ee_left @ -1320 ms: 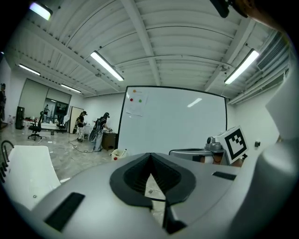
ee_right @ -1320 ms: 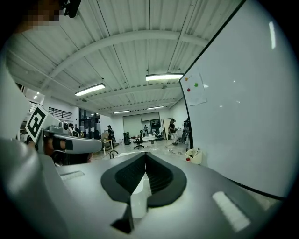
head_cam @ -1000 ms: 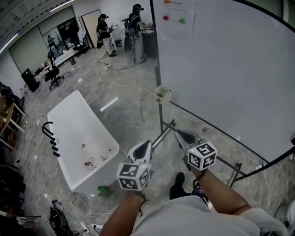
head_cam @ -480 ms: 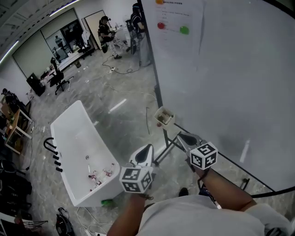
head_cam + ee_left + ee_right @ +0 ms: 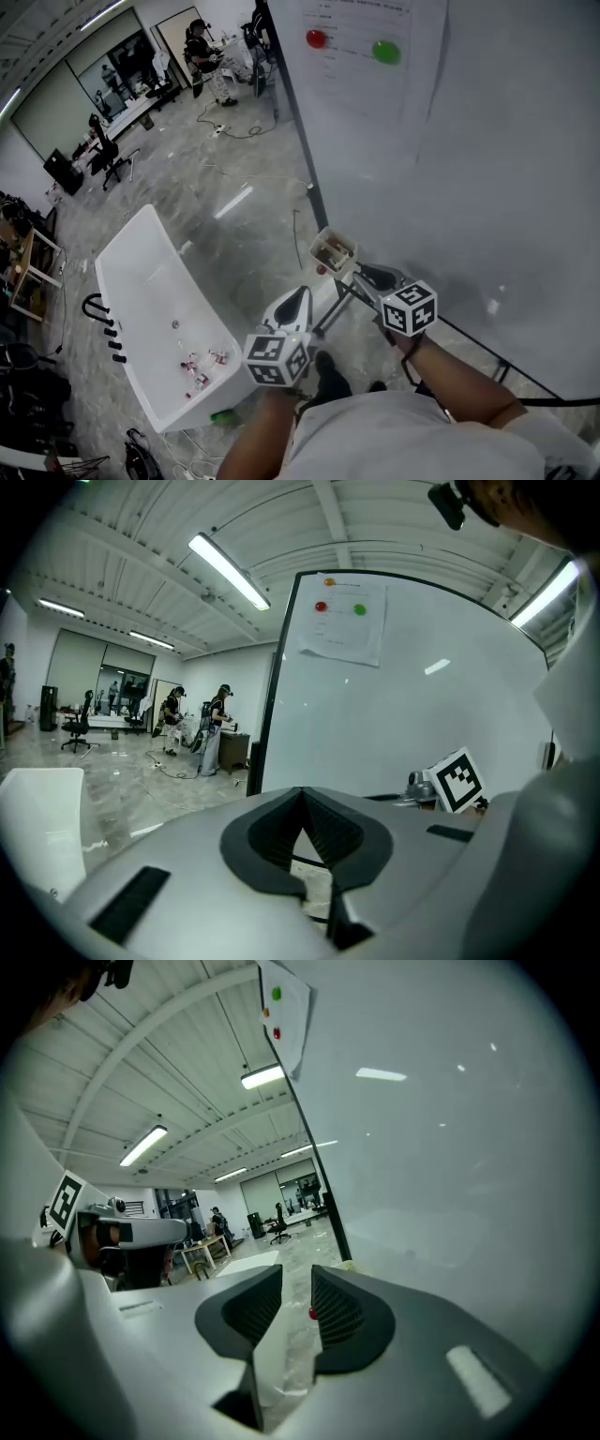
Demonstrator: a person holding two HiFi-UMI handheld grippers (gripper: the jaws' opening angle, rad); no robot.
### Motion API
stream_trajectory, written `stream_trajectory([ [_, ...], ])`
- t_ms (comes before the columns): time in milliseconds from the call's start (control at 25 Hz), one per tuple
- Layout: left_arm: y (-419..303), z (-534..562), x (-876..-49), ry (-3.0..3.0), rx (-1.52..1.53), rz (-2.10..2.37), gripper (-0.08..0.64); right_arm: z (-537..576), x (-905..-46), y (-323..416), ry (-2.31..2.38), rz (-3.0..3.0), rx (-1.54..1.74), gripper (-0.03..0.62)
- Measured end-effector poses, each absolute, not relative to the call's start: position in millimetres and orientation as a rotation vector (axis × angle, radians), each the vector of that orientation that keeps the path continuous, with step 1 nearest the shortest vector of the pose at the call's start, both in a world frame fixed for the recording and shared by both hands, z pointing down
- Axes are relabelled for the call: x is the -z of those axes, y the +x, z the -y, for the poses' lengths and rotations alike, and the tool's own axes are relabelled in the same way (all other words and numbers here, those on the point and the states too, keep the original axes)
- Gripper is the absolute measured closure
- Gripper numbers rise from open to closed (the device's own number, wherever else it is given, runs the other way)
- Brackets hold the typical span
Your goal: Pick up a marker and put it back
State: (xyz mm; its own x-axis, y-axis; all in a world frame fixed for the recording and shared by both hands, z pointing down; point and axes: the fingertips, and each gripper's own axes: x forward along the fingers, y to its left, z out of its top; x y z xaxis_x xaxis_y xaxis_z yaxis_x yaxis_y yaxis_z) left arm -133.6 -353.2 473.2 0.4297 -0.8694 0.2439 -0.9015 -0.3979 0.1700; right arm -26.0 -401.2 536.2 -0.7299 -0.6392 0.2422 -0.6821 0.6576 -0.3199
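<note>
A small white marker box hangs on the whiteboard's frame, with something red at its lower edge. Just right of and below the box is my right gripper; its jaws are opening and nothing is between them. In the right gripper view, my right gripper shows a narrow gap, and a red dot shows through it. Lower left of the box, my left gripper is shut and empty; in the left gripper view, my left gripper's jaw tips meet. No marker is held.
The big whiteboard fills the right side, with a paper sheet bearing a red and a green dot near its top. A white bathtub stands on the floor at left. The stand's black legs run under the grippers. People work far back.
The view has closed in on the whiteboard. The marker box now lies much nearer both grippers, just above the right one. Both hands keep about the same spacing.
</note>
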Motion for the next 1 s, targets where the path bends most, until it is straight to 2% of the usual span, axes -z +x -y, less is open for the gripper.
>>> stream_trajectory([
  [120,-137,381,-486,2.407,-0.183,1.493,0.555,426,-557,-27,1.154,2.705,-0.678,0.495],
  [520,-139,464,-555,2.389,-0.288,1.299,0.555,493,-630,-37,1.221,2.583,-0.846,0.483],
  [720,-146,474,-582,2.351,-0.333,1.262,0.555,506,-644,-46,1.234,2.577,-0.851,0.483],
  [800,-148,476,-582,2.35,-0.336,1.265,0.555,509,-644,-46,1.238,2.573,-0.836,0.512],
  [1000,-148,471,-570,2.363,-0.319,1.29,0.555,506,-625,-44,1.235,2.611,-0.754,0.514],
])
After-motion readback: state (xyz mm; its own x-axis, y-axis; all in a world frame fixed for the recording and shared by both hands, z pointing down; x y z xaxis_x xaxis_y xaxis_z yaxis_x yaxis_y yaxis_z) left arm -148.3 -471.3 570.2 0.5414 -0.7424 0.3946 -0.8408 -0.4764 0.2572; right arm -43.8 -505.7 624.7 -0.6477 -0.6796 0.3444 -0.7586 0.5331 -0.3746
